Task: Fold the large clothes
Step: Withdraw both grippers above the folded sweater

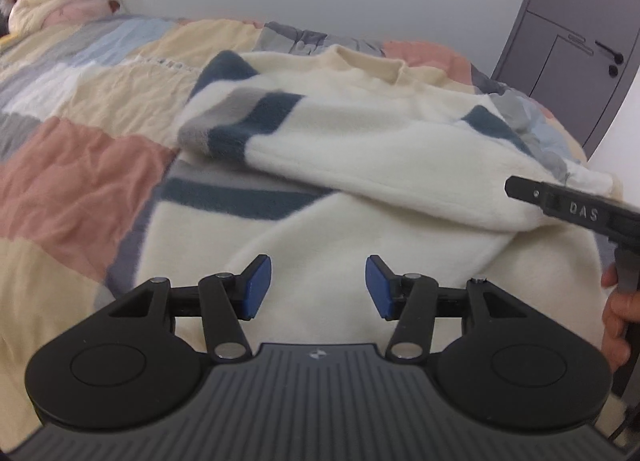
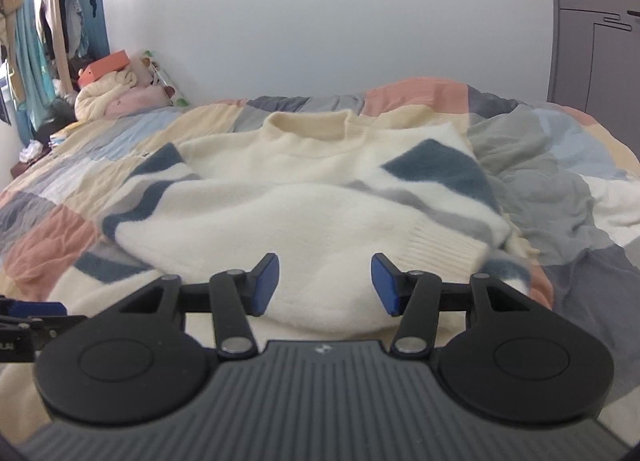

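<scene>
A cream sweater (image 1: pixel 360 133) (image 2: pixel 288 197) with dark blue and grey stripes lies on the bed, its collar toward the far wall. Both sleeves are folded across the body; one ribbed cuff (image 2: pixel 444 245) rests near the right side. My left gripper (image 1: pixel 318 287) hovers above the sweater's near part, jaws apart, blue pads (image 1: pixel 258 287) bare. My right gripper (image 2: pixel 325 285) stands the same way over the lower hem, open with nothing between its pads (image 2: pixel 266 285). The right gripper's black body (image 1: pixel 576 209) and a hand (image 1: pixel 618 313) show at the left wrist view's right edge.
A patchwork quilt (image 2: pixel 560 181) in pink, yellow, grey and blue covers the bed. Plush toys and a blanket pile (image 2: pixel 116 95) sit at the far left corner. Hanging clothes (image 2: pixel 48 21) are at the left, a grey door (image 1: pixel 576 21) at the right.
</scene>
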Tool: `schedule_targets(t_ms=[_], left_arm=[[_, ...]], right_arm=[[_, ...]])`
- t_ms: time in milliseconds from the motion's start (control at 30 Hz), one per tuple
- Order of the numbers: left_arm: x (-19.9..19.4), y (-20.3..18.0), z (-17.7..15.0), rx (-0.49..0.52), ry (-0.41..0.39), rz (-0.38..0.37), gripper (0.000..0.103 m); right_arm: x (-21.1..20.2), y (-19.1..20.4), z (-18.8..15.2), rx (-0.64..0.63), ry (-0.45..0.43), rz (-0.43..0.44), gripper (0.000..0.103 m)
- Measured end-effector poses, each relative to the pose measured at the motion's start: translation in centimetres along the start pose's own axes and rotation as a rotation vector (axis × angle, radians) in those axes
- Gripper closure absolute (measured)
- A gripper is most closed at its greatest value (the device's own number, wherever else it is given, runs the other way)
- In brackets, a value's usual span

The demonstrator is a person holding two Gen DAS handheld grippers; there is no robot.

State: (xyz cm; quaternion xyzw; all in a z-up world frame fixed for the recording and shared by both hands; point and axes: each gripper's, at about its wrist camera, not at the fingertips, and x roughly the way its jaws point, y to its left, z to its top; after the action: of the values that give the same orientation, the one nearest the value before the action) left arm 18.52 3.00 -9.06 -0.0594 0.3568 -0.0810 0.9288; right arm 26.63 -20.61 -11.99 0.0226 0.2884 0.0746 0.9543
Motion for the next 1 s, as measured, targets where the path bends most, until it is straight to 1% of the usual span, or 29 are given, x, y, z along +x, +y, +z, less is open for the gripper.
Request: schedule_targets(t_ms=[100, 200, 267, 300, 333, 400, 500, 667, 833, 933, 1000], left_arm=[[0.5, 0.6, 0.1, 0.011, -0.001, -0.003, 0.045], [1.5, 1.7, 0.0, -0.013, 0.018, -0.013, 0.045], [2.6, 2.4, -0.4, -0.032, 0.038, -0.006, 0.046], [3.4, 2.7, -0.8, -0.042, 0.065, -0.007, 0.046], [3.8, 3.1, -1.0, -0.059, 0.075, -0.02, 0.046], [3.9, 3.3, -1.1, -0.074, 0.07, -0.026, 0.046], [3.9, 3.2, -1.2, -0.081, 0.066, -0.025, 0.046], [3.5, 3.5, -1.2, -0.103, 0.059, -0.038, 0.046], [2.8, 4.2, -1.5, -0.161, 0.052, -0.054, 0.046], [2.6, 4.5, -1.5, -0.195, 0.063, -0.057, 0.046], [1.9, 4.4, -1.5, -0.214, 0.059, -0.049, 0.046]], right_arm=[[1.2, 0.3, 0.2, -0.001, 0.015, -0.003, 0.049], [2.5, 0.5, 0.4, -0.023, 0.028, -0.02, 0.05], [3.9, 0.5, 0.3, -0.024, 0.067, -0.012, 0.048], [4.9, 0.5, 0.1, -0.023, 0.102, 0.0, 0.047], [5.6, 0.6, -0.1, -0.03, 0.121, -0.003, 0.047], [6.8, 1.1, -0.6, -0.073, 0.141, -0.018, 0.047], [7.6, 1.8, -0.8, -0.152, 0.137, -0.024, 0.045], [7.7, 1.2, -0.7, -0.136, 0.137, -0.004, 0.045], [6.8, 0.8, -0.9, -0.126, 0.147, 0.008, 0.046], [6.2, 0.7, -1.2, -0.177, 0.156, 0.021, 0.047], [5.6, 0.4, -1.1, -0.149, 0.176, 0.031, 0.047]])
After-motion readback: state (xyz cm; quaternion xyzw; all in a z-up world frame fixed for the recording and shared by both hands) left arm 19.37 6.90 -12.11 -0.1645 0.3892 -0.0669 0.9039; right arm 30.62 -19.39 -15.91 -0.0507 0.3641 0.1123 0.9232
